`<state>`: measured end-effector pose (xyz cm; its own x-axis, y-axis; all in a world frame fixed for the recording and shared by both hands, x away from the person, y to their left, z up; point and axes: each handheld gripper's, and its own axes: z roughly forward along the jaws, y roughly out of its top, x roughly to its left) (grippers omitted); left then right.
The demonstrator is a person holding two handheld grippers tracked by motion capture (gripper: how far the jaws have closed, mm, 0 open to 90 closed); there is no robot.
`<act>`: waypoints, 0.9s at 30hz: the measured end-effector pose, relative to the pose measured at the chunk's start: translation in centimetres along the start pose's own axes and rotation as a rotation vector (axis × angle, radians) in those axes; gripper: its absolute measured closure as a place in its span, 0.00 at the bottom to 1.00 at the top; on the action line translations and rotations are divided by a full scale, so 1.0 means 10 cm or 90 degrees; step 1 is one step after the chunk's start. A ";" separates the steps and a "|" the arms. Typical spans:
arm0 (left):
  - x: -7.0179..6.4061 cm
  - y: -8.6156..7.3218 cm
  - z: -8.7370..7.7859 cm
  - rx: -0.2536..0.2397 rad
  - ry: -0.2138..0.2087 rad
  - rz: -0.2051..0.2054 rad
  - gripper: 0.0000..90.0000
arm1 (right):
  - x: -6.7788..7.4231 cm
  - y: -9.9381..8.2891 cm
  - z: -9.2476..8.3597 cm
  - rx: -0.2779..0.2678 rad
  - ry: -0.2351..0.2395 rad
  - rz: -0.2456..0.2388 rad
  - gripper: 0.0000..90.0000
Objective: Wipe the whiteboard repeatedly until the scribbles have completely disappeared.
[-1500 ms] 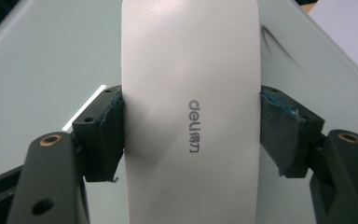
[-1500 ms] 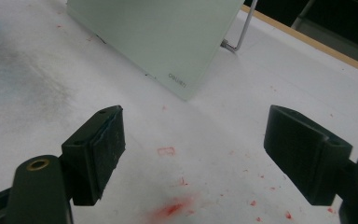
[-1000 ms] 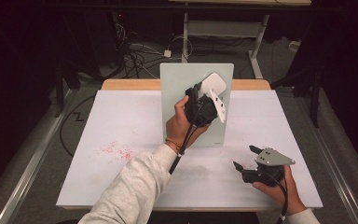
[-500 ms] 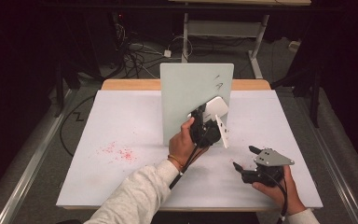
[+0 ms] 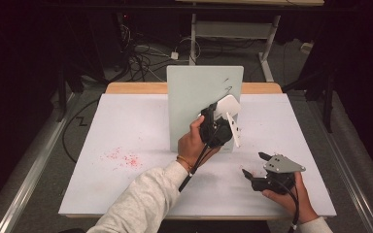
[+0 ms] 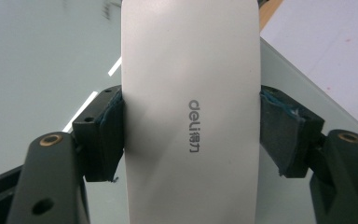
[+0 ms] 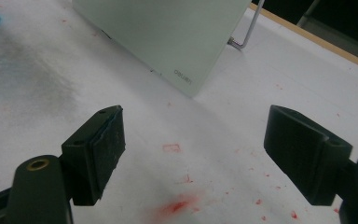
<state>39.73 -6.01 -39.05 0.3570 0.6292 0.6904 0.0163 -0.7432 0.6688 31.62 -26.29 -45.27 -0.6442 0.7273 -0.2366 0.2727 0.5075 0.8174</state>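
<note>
White oblong plastic eraser block (image 6: 191, 112) sits clamped across its short width between the left gripper's (image 6: 191, 135) two black jaws, long axis running straight out along the jaws and away from the camera; in the high view (image 5: 226, 107) it tilts up and to the right, held in the air in front of the upright pale green board (image 5: 194, 97), near its right half. Whether the eraser's far end touches the board cannot be told. Grey print on the eraser's face reads "deli" plus two Chinese characters, turned sideways in the left gripper view. Eraser's near and far ends are cut off by the frame there. Left hand (image 5: 192, 143) wraps the gripper body, cable trailing down past a grey sleeve (image 5: 145, 199). Board stands on the white table sheet (image 5: 126, 126) on a thin wire stand (image 7: 247, 30); small grey logo at its lower corner (image 7: 182, 77), too small to read surely. Two short dark marks near the board's top right (image 5: 228, 85). Right gripper (image 7: 193, 154) rests low over the table at front right, jaws wide apart, nothing between them; right hand (image 5: 291, 194) holds it, well apart from the board. Red smudges (image 7: 179, 205) on the sheet under it, more red specks at left (image 5: 124, 158).
</note>
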 end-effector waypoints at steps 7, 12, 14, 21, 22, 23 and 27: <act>0.19 0.11 0.01 -0.007 0.006 -0.017 0.32 | 0.00 0.01 -0.01 -0.001 0.000 0.000 0.23; 0.31 0.16 0.01 -0.011 0.010 -0.032 0.32 | 0.01 0.00 0.00 0.001 0.002 0.001 0.23; 0.35 0.19 0.02 -0.015 0.014 -0.028 0.32 | 0.00 0.01 -0.01 -0.001 0.000 0.001 0.23; 0.31 0.19 0.02 -0.011 0.020 -0.033 0.32 | 0.01 0.01 -0.01 -0.003 0.000 -0.001 0.23; 0.28 0.17 0.02 -0.011 0.022 -0.030 0.32 | 0.00 0.01 -0.01 -0.005 0.001 -0.003 0.23; 0.24 0.15 0.02 -0.005 0.018 -0.031 0.32 | 0.00 0.01 -0.01 -0.005 0.000 -0.003 0.23; 0.05 0.04 0.01 0.002 0.018 -0.012 0.32 | 0.00 0.01 -0.02 -0.007 -0.001 -0.004 0.23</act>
<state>39.96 -5.99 -38.51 0.3306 0.6495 0.6847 0.0261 -0.7315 0.6814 31.50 -26.29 -45.06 -0.6450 0.7250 -0.2417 0.2610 0.5061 0.8220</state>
